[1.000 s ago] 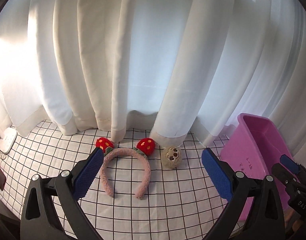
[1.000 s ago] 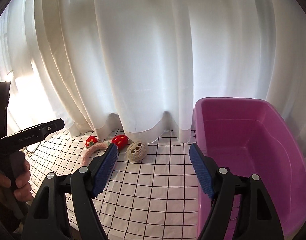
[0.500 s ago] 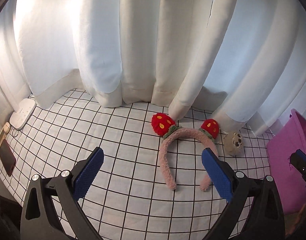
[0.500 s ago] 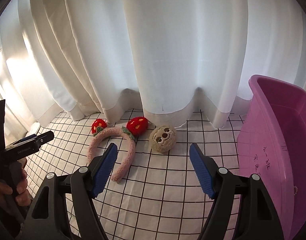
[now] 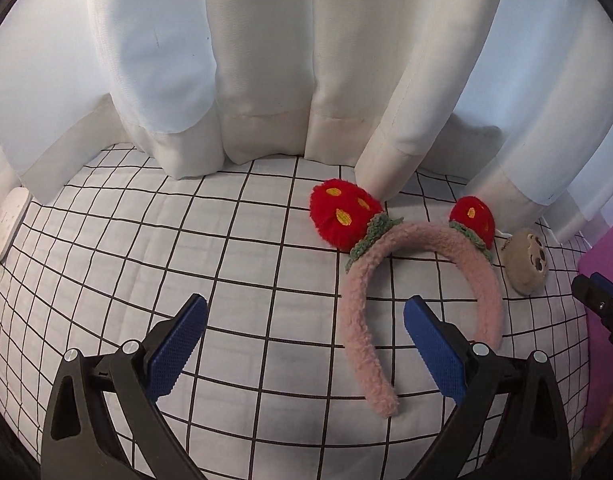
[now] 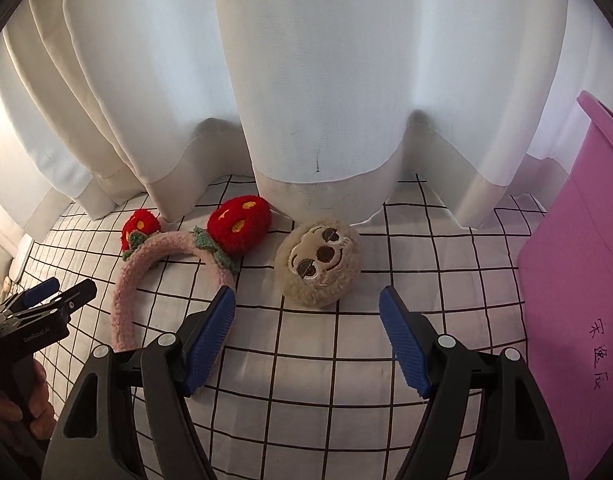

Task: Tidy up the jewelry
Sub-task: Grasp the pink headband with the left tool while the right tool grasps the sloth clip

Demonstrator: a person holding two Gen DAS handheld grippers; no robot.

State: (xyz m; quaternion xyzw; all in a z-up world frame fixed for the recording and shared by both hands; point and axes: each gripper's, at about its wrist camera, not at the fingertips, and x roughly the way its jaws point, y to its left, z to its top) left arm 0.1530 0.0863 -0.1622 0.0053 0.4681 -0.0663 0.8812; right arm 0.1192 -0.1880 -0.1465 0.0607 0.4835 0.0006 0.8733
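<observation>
A pink fuzzy headband (image 5: 422, 264) with two red strawberry pompoms lies flat on the checked sheet; it also shows in the right wrist view (image 6: 162, 258). A beige plush sloth charm (image 6: 320, 266) lies just right of it, seen too in the left wrist view (image 5: 526, 266). My left gripper (image 5: 304, 330) is open and empty, low over the sheet, its right finger inside the headband's arc. My right gripper (image 6: 306, 322) is open and empty, just in front of the sloth charm. The pink bin (image 6: 578, 280) stands at the right.
White curtains (image 6: 306, 80) hang down to the sheet behind the items. A white power strip (image 5: 8, 224) lies at the far left edge. The bin's side also shows in the left wrist view (image 5: 608, 252).
Both grippers have moved down and forward toward the sheet. The headband and the sloth charm now appear larger and closer. Both stay open.
</observation>
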